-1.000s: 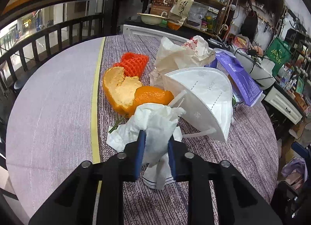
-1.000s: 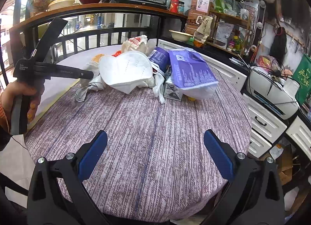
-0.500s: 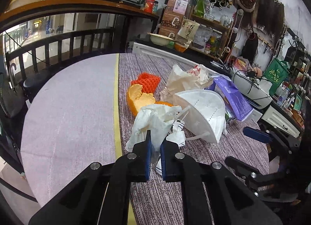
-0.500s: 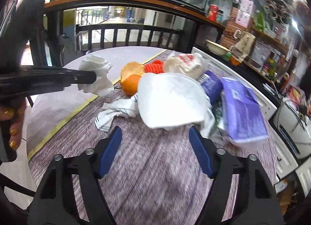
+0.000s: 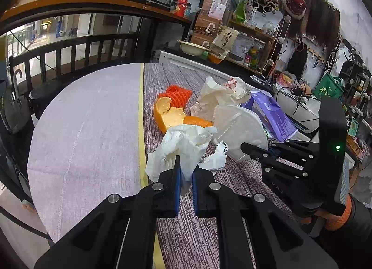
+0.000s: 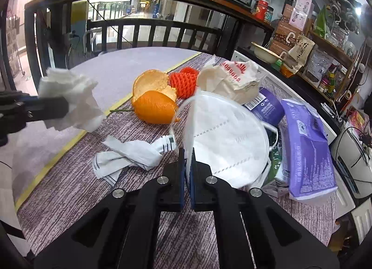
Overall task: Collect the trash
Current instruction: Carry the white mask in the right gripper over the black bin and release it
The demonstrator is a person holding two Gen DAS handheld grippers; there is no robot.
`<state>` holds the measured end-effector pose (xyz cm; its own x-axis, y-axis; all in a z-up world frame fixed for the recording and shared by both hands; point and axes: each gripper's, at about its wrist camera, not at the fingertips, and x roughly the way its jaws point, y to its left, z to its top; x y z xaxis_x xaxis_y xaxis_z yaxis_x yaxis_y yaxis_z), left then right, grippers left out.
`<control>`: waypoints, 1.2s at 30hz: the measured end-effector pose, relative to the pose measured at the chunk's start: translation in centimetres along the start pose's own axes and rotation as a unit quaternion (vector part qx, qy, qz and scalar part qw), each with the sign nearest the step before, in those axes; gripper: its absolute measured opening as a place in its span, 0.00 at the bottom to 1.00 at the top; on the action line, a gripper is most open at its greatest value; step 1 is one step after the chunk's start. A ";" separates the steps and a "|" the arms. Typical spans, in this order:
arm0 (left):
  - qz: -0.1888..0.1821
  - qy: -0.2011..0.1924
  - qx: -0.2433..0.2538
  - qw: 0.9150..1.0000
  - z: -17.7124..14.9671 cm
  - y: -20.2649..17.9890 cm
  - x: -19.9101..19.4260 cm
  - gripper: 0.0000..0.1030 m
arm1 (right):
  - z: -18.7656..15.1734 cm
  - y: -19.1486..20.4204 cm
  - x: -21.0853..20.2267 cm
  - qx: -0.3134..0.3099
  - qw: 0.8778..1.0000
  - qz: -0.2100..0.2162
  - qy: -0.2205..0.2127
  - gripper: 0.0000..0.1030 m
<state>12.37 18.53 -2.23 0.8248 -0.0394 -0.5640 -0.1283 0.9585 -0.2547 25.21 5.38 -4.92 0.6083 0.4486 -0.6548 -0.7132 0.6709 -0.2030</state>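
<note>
A trash pile lies on the round table (image 6: 76, 201): a white face mask (image 6: 227, 138), orange peel (image 6: 153, 104), a red foam net (image 6: 183, 80), a crumpled paper bag (image 6: 230, 80) and a striped white wrapper (image 6: 130, 155). My right gripper (image 6: 187, 157) is at the mask's near edge. Its jaws are closing and the blue pads pinch that edge. In the left wrist view the right gripper (image 5: 244, 147) meets the mask (image 5: 239, 124) from the right. My left gripper (image 5: 186, 166) is shut on a crumpled white tissue (image 5: 183, 141), held above the table left of the pile.
A purple tissue pack (image 6: 304, 138) and a dark purple packet (image 6: 267, 106) lie right of the mask. A black railing (image 6: 151, 34) and a wooden shelf run behind the table. White drawers (image 6: 348, 176) and cluttered shelves stand at the right. The table's lilac half (image 5: 88, 129) spreads left.
My right gripper has come in from the table's near edge to the pile and gone from wide open to shut on the mask. The left gripper shut fully and lifted the tissue.
</note>
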 end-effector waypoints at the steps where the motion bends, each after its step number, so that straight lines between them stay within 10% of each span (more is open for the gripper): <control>1: -0.002 -0.001 0.001 1.000 0.1 -0.2 0.1 0.08 | 0.0 0.0 -0.4 0.002 1.000 0.001 -0.003 0.04; 22: -0.069 -0.012 0.072 0.995 0.5 -8.0 -0.7 0.08 | -2.9 -4.7 -12.9 0.077 0.994 0.014 -0.079 0.04; 36: -0.156 -0.003 0.131 0.979 -0.1 -18.3 1.4 0.08 | -12.0 -17.8 -17.2 0.233 0.963 -0.129 -0.049 0.04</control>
<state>15.80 0.90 1.53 0.8049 -0.3411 -0.4856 0.2757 0.9396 -0.2030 23.30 -21.38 1.25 0.7899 0.2702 -0.5505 -0.3144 0.9492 0.0148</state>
